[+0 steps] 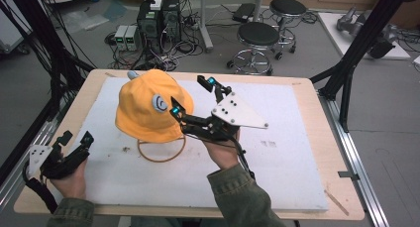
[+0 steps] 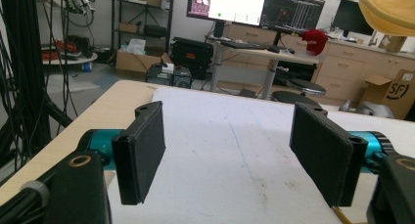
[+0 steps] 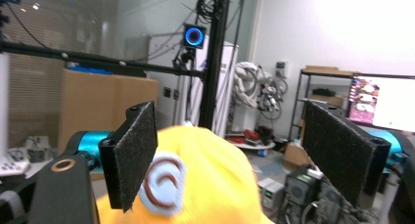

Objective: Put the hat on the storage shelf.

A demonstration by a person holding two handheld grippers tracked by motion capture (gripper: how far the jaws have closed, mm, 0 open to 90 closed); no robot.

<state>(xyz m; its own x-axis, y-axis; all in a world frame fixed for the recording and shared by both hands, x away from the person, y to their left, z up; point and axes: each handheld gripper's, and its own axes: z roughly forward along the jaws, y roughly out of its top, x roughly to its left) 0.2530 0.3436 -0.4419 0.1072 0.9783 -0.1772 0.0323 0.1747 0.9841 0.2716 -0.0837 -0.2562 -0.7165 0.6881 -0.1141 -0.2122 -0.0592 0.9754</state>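
The yellow fabric bucket hat with a white-and-brown swirl patch (image 1: 148, 105) sits on a thin wire stand with a ring base (image 1: 162, 150), a little toward eleven o'clock from the middle of the white foam mat (image 1: 287, 152). My right gripper (image 1: 193, 95) hovers at the hat's three o'clock side, jaws spread wide with nothing between the pads; in its own view the crown (image 3: 205, 180) sits below and between them, the swirl patch (image 3: 164, 185) just beside the near pad, not touching.

My left gripper (image 1: 74, 138) rests at the mat's eight o'clock corner, well apart from the hat, also wide open and empty (its view looks across bare mat (image 2: 230, 136), with the hat's brim (image 2: 391, 11) at one o'clock).

I judge the step in hand as taking hold of the hat. To do it well, I should bring the pads down over a fold of crown or brim rather than the smooth dome, which would slip, and close on fabric alone, clear of the wire. The stand looks light, so lifting straight up should keep the ring from tipping.

The mat lies on a light wooden table (image 1: 327, 138).
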